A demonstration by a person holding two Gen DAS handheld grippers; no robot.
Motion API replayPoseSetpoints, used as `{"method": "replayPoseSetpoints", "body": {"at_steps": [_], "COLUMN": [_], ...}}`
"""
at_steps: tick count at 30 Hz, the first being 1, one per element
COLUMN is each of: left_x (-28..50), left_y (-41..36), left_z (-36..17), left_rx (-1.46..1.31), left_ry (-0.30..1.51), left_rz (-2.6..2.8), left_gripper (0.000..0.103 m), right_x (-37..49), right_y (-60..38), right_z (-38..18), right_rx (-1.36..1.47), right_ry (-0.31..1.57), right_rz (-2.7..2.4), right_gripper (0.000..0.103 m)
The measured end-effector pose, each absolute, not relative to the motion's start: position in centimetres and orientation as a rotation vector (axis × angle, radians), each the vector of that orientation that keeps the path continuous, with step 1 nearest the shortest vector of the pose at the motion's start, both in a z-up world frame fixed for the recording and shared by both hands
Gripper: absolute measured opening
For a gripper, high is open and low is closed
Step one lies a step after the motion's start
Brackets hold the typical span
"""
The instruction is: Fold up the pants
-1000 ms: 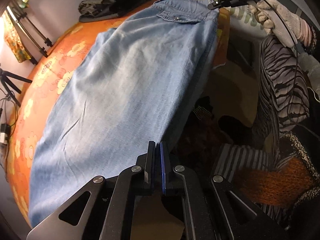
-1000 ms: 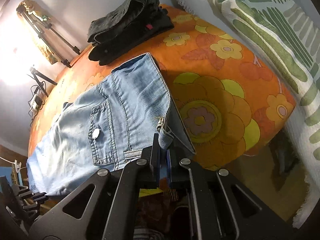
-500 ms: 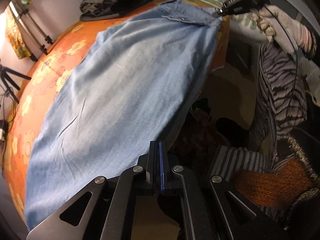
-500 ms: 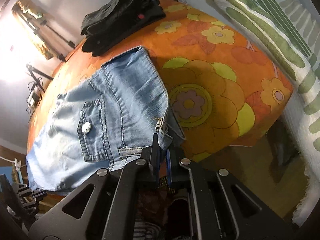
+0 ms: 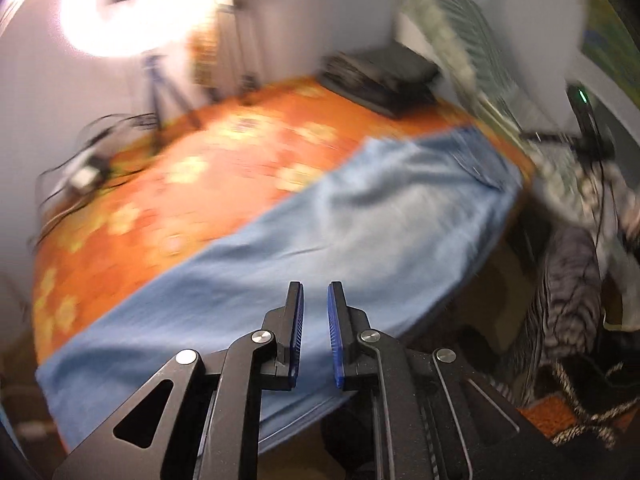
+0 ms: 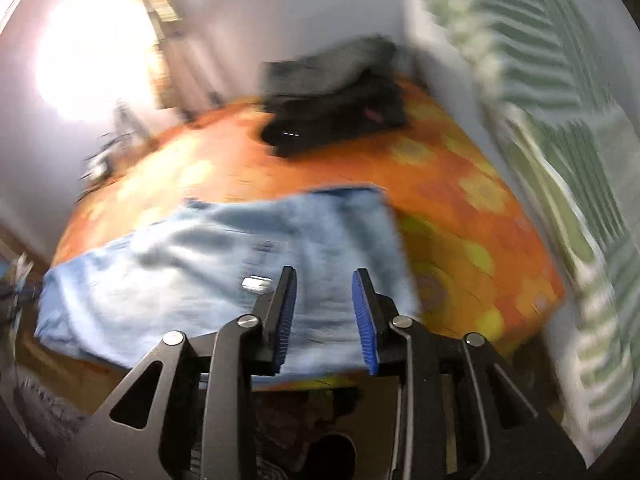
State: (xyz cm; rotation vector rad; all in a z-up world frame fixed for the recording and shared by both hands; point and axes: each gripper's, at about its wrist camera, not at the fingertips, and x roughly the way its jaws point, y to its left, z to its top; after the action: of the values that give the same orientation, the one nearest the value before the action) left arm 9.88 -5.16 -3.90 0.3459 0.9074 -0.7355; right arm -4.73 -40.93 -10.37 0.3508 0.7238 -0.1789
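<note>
The light blue jeans [image 5: 320, 248] lie flat along the near edge of the orange flowered bed [image 5: 224, 160], folded lengthwise, waist end at the right. My left gripper [image 5: 315, 300] is open and empty just above the leg part. In the right wrist view the jeans [image 6: 200, 272] show their waist and a metal button [image 6: 256, 282]. My right gripper [image 6: 324, 292] is open and empty above the waist end. Both views are blurred by motion. The right gripper also shows far right in the left wrist view [image 5: 560, 136].
A pile of dark folded clothes [image 6: 336, 108] sits at the far side of the bed [image 6: 460, 184]. A green striped cloth [image 6: 560, 120] hangs at the right. A bright ring light [image 5: 132, 4] and tripods stand at the left. The person's striped clothing [image 5: 572, 292] is at the right.
Both grippers have opened and let go of the jeans, which now lie on the bed. Both grippers have pulled back and tilted up, so more of the room shows.
</note>
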Motion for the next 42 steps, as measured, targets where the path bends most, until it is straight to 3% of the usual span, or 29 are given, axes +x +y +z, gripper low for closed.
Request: {"method": "replayPoseSetpoints", "body": {"at_steps": [3, 5, 20, 28, 32, 39, 40, 42], "left_x": [10.3, 10.5, 8.1, 8.3, 9.2, 9.2, 9.1, 9.1], "left_y": [-0.4, 3.7, 30.2, 35.1, 35.4, 36.0, 36.1, 36.4], "left_z": [-2.7, -2.4, -10.5, -17.7, -19.5, -20.0, -20.0, -20.0], "left_rx": [0.273, 0.202, -0.442, -0.762, -0.823, -0.846, -0.845, -0.843], "left_ry": [0.899, 0.905, 1.019, 1.02, 1.007, 0.954, 0.948, 0.937], "left_rz": [-0.624, -0.523, 0.055, 0.16, 0.178, 0.241, 0.255, 0.27], "left_gripper": [0.019, 0.029, 0.031, 0.031, 0.044, 0.041, 0.038, 0.023], "right_x": [-2.3, -0.9, 5.4, 5.3, 5.5, 5.3, 5.4, 5.3], "right_y": [-36.9, -33.8, -13.2, -9.7, -8.6, -7.0, -6.7, -6.1], "right_z": [-9.2, -8.8, -12.8, -14.9, -15.8, -17.2, -17.3, -17.7], "right_rx": [0.266, 0.206, -0.23, -0.358, -0.411, -0.49, -0.506, -0.541], "right_ry": [0.71, 0.72, 0.852, 0.893, 0.901, 0.903, 0.9, 0.89], "right_rz": [-0.007, 0.083, 0.596, 0.666, 0.67, 0.681, 0.678, 0.678], "right_gripper": [0.042, 0.042, 0.042, 0.048, 0.049, 0.049, 0.049, 0.049]}}
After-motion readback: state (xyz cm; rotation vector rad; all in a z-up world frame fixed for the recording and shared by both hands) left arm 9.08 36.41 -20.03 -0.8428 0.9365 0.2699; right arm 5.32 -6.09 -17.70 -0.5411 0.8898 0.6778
